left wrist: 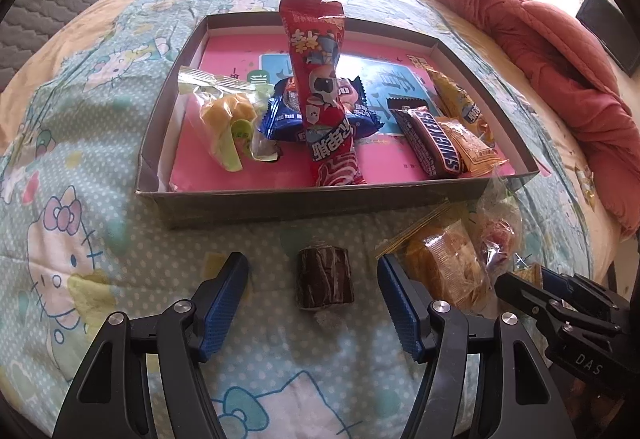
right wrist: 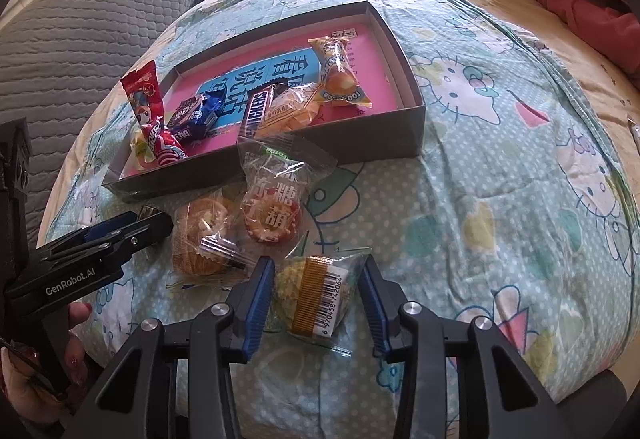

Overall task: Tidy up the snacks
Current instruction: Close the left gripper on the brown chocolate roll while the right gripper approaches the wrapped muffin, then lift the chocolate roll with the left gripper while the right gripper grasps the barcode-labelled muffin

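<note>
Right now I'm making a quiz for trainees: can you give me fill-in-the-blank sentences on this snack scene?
1. The Snickers bar lies inside the ____.
2. The dark brown candy lies between the open fingers of the ____ gripper.
3. The barcoded snack lies between the fingers of the ____ gripper.
4. The box sits on a Hello Kitty ____.

Missing words: box; left; right; blanket

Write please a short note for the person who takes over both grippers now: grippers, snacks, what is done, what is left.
Left gripper: open, around the dark chocolate roll on the bedsheet, not closed on it.
Right gripper: open, around the barcode cake packet, also not gripped.
Done: box holds the Snickers bar, red tube packet, blue cookie packet and others.
Left: the roll, the barcode packet, the orange cake packet and the round candy packet lie outside, in front of the box.
</note>
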Demonstrator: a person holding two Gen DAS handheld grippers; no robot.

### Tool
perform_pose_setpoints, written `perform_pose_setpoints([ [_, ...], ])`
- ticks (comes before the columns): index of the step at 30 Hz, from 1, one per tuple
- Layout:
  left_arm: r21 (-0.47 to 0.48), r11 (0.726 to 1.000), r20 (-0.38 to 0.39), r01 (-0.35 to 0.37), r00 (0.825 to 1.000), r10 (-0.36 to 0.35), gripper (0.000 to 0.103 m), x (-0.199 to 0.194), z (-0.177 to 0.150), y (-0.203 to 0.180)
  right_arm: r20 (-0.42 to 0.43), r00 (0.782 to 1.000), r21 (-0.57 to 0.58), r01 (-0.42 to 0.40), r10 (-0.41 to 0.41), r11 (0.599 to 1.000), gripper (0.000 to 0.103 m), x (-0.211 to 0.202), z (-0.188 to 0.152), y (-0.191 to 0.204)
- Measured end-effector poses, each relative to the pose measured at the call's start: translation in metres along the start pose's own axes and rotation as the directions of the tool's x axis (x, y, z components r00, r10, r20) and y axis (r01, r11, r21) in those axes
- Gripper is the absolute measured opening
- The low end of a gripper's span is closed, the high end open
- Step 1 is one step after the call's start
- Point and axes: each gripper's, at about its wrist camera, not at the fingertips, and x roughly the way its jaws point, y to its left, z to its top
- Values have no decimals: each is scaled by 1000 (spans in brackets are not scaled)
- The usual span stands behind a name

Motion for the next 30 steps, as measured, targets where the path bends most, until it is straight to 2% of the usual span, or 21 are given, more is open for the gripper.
perform_pose_setpoints([
  [2,1,1000,0,16,1000,-16,67,0,-1,-1,1,1000,-14,6,-6,1000,42,0,0,2],
  [3,12,1000,0,19,1000,-19,62,0,-2,-3,1,1000,-16,6,-6,1000,42,0,0,2],
  [5,38,999,0,12,1000,-12,43,0,-3,-6,4,1000,-13,-1,1,1000,41,-2,1,1],
  [10,55,998,-10,44,999,-43,27,0,-3,-8,17,1000,14,-8,8,1000,41,-11,-2,-6],
  [16,87,995,15,44,999,-45,27,-7,-4,-15,35,999,30,-13,12,999,40,-15,0,-9],
  [30,87,995,52,47,997,-52,27,-23,-4,-14,72,997,30,-20,18,999,37,-24,3,-9],
])
